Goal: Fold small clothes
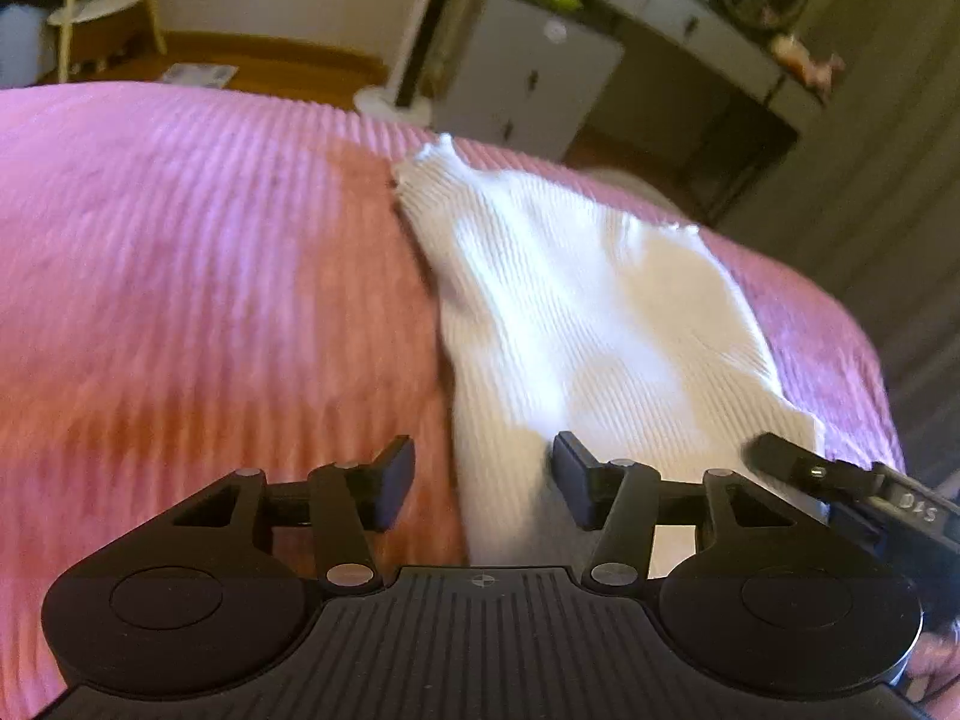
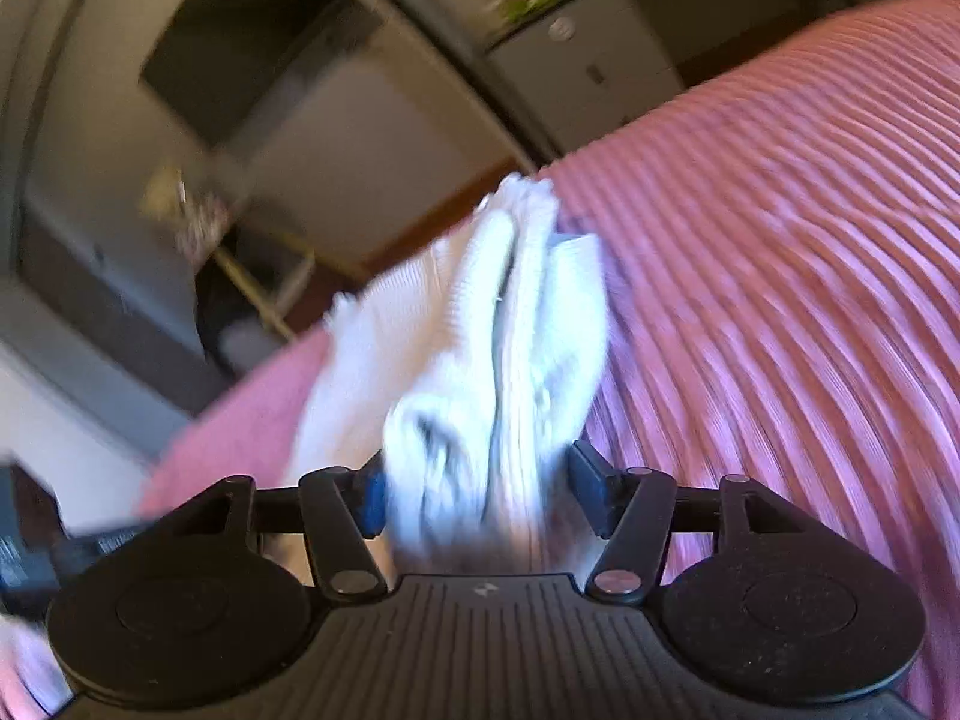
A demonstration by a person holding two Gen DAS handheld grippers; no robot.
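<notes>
A white ribbed garment [image 1: 588,312] lies folded on the pink ribbed bedspread [image 1: 180,270], running from the far bed edge towards me. My left gripper [image 1: 483,477] hovers open over its near left edge, and the pads touch nothing. One finger of the right gripper [image 1: 780,456] shows over the garment's near right corner. In the right wrist view the garment [image 2: 480,330] shows stacked layers bunched up between the fingers of my right gripper [image 2: 474,492]. Its jaws stand wide and the cloth looks loose between them, though blur hides the contact. The bedspread [image 2: 780,240] fills the right.
The bed ends just beyond the garment and along the right. Past it stand a grey cabinet [image 1: 528,78], a desk with clutter [image 1: 690,24], a white round stand base [image 1: 390,102] and wooden floor [image 1: 270,66]. A hand [image 1: 936,666] shows at the lower right.
</notes>
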